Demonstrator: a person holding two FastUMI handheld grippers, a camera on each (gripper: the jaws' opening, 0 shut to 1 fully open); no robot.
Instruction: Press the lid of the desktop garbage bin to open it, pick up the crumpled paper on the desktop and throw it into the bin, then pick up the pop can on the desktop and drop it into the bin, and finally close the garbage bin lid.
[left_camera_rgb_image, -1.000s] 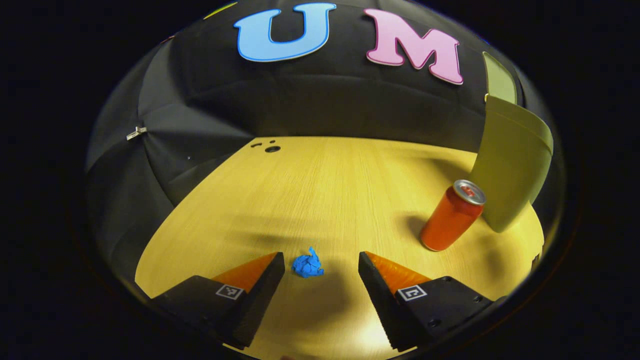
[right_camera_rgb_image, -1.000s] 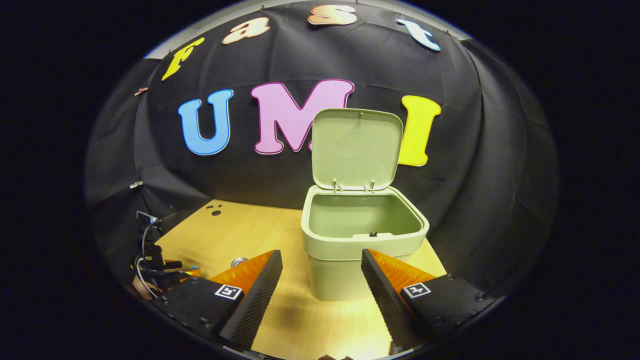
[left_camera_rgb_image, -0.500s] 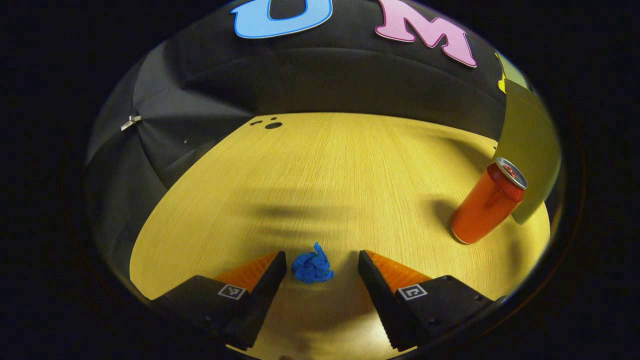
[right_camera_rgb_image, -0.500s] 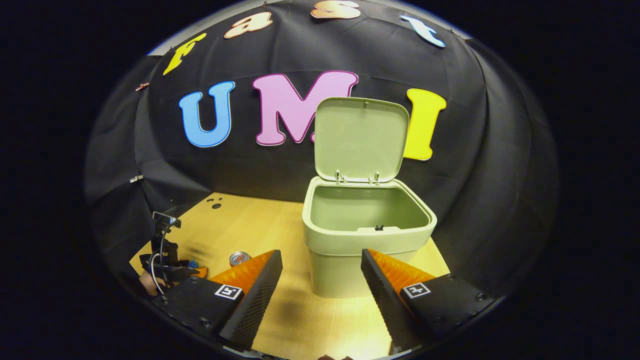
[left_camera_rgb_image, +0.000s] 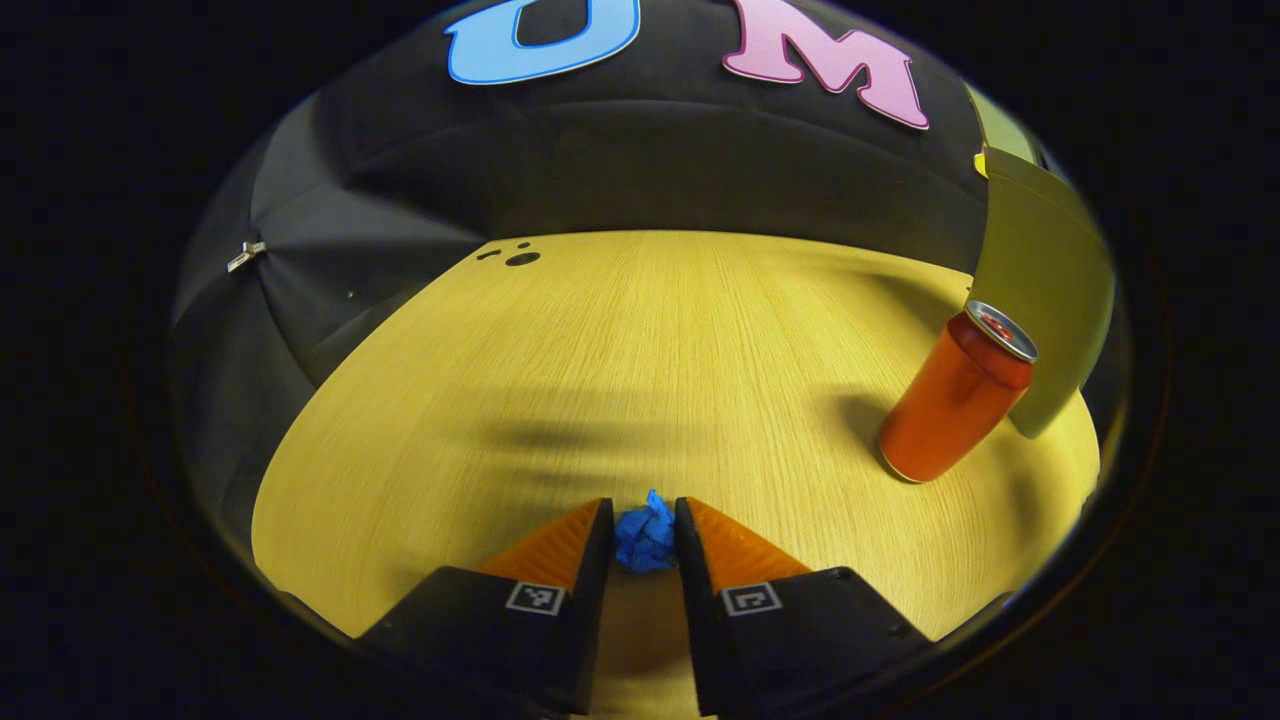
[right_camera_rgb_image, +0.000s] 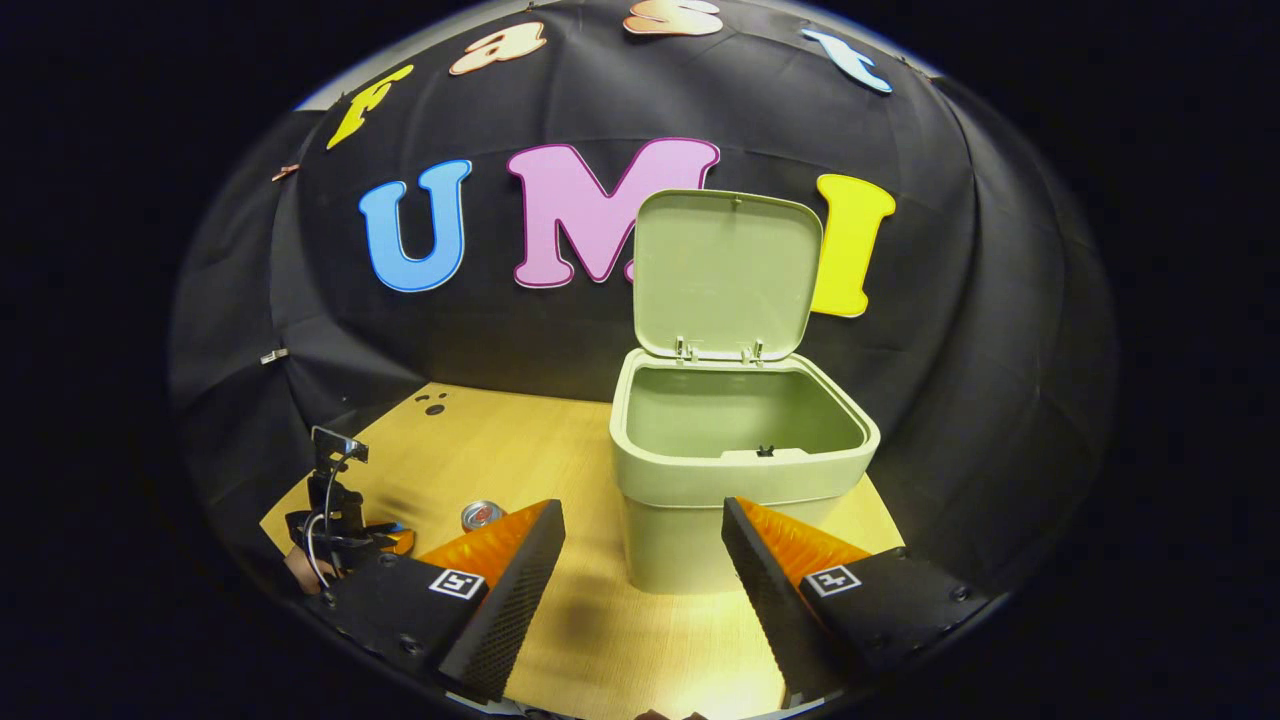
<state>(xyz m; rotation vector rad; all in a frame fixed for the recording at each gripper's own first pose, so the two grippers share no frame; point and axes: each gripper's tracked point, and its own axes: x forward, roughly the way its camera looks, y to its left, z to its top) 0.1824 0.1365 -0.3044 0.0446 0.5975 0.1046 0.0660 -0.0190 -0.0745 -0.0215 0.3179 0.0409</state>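
light fell from above onto the wooden desktop (left_camera_rgb_image: 640, 340), which glowed bright with soft blurred shadow bands across it and a dark shadow left of the pop can (left_camera_rgb_image: 955, 395), while straight lines bowed toward the desktop's edges.

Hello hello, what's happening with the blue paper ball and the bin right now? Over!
Left gripper shut on paper ball, on the table. Right gripper open, empty, facing the bin. Lid up. Can upright beside bin, untouched.

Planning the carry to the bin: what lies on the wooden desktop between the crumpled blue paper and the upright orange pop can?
Bare wooden desktop, in the left gripper view, from crumpled blue paper to orange pop can.
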